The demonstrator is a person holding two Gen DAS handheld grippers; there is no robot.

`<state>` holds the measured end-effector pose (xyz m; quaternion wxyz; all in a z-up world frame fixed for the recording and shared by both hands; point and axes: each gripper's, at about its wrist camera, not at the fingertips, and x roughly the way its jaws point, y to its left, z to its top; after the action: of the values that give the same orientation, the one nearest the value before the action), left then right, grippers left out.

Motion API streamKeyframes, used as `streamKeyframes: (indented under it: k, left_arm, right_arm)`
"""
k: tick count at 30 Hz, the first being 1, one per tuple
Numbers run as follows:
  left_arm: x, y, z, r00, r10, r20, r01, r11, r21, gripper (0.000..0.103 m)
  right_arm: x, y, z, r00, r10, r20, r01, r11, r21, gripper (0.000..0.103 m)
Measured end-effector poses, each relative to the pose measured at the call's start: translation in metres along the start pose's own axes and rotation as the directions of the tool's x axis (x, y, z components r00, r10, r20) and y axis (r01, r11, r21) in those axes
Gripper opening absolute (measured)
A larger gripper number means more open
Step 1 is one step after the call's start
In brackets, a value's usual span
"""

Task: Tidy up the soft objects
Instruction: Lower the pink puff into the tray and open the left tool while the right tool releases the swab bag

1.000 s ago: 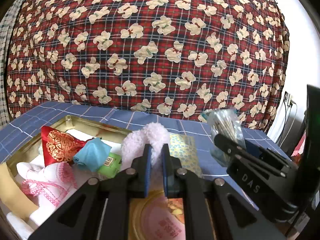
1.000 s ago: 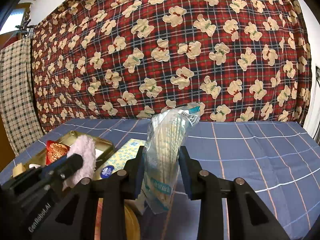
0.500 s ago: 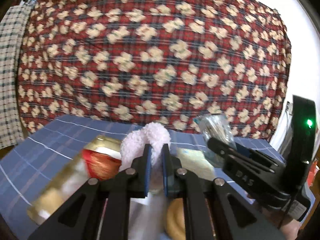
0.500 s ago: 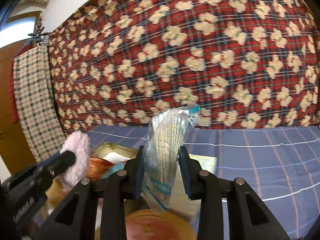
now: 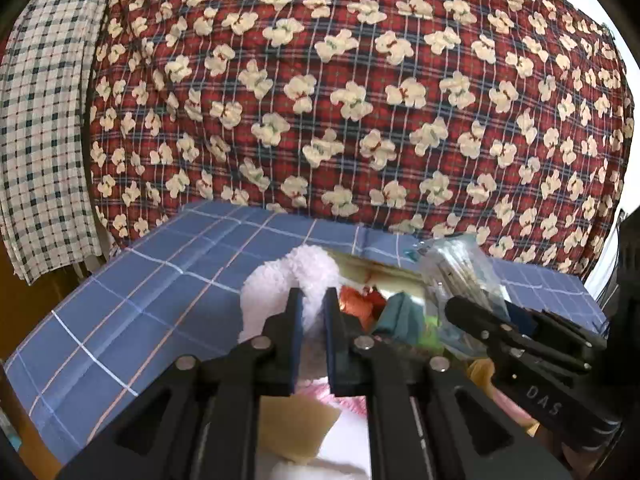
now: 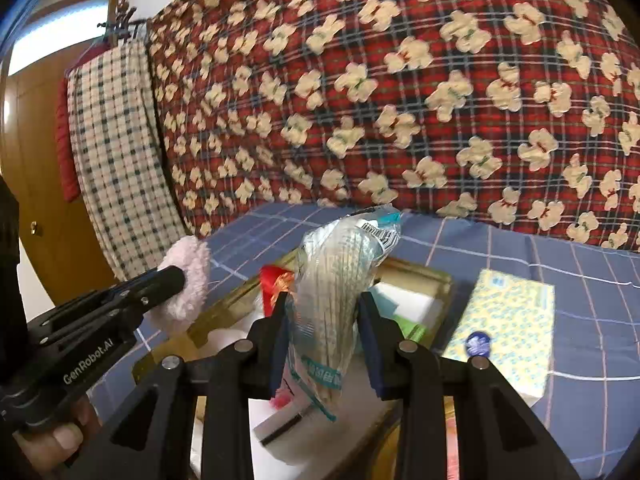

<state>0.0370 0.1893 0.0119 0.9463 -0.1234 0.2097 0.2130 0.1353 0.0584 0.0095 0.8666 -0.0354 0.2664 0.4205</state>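
Observation:
My left gripper (image 5: 311, 314) is shut on a fluffy pale pink puff (image 5: 280, 280), held above the near end of a gold tin (image 6: 420, 276). The puff also shows in the right wrist view (image 6: 186, 280). My right gripper (image 6: 325, 320) is shut on a clear plastic bag of cotton swabs (image 6: 340, 280), upright above the tin. The bag shows in the left wrist view (image 5: 464, 268). The tin holds a red embroidered pouch (image 5: 360, 304), a teal cloth (image 5: 400, 314), a green packet, a tan sponge (image 5: 296, 428) and white and pink soft items.
The tin sits on a blue checked bedcover (image 5: 160, 300). A yellow patterned tissue pack (image 6: 508, 324) lies right of the tin. A red plaid quilt with cream bears (image 5: 340, 100) rises behind. A checked cloth (image 6: 116, 152) hangs at the left by a wooden door.
Both grippers have swung left and over the tin with their loads still held. The tin has shifted from the left side of the left wrist view to under and right of the fingers.

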Motion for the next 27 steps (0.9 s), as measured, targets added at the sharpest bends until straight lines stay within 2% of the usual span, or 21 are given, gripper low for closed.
streamKeyframes:
  k: [10,11,12,13,16,21,23,27]
  left_arm:
    - [0.003,0.0,-0.015,0.999,-0.028,-0.041,0.029,0.999,0.021,0.01]
    - [0.003,0.0,-0.016,0.999,-0.026,-0.042,0.027,0.999,0.022,0.013]
    - [0.003,0.0,-0.017,0.999,-0.023,-0.043,0.024,0.999,0.024,0.016]
    - [0.002,-0.001,-0.018,0.999,-0.02,-0.044,0.021,0.999,0.026,0.015]
    - [-0.002,0.0,-0.018,0.999,-0.01,-0.039,0.011,1.0,0.027,0.023]
    - [-0.009,0.002,-0.018,1.0,0.006,-0.026,-0.005,0.999,0.037,0.045]
    - [-0.013,0.003,-0.019,1.0,0.01,-0.017,-0.009,0.999,0.036,0.049]
    - [-0.023,0.005,-0.018,1.0,0.022,0.006,-0.023,0.999,0.038,0.063]
  right_arm:
    - [0.012,0.011,-0.009,0.999,-0.013,-0.046,0.011,0.999,-0.045,0.037]
    - [0.013,0.013,-0.01,0.999,-0.006,-0.048,0.003,0.999,-0.053,0.042]
    - [0.012,0.015,-0.01,0.999,-0.001,-0.046,-0.002,0.998,-0.062,0.059]
    - [0.01,0.016,-0.011,0.999,-0.008,-0.037,0.005,0.998,-0.068,0.064]
    - [0.004,0.016,-0.01,1.0,-0.005,-0.021,0.004,0.998,-0.067,0.066]
    - [-0.007,0.014,-0.01,1.0,-0.023,0.011,0.024,0.998,-0.062,0.066]
    - [-0.012,0.013,-0.011,1.0,-0.019,0.022,0.021,0.998,-0.055,0.067]
    - [-0.022,0.013,-0.011,0.999,-0.018,0.042,0.02,0.999,-0.041,0.073]
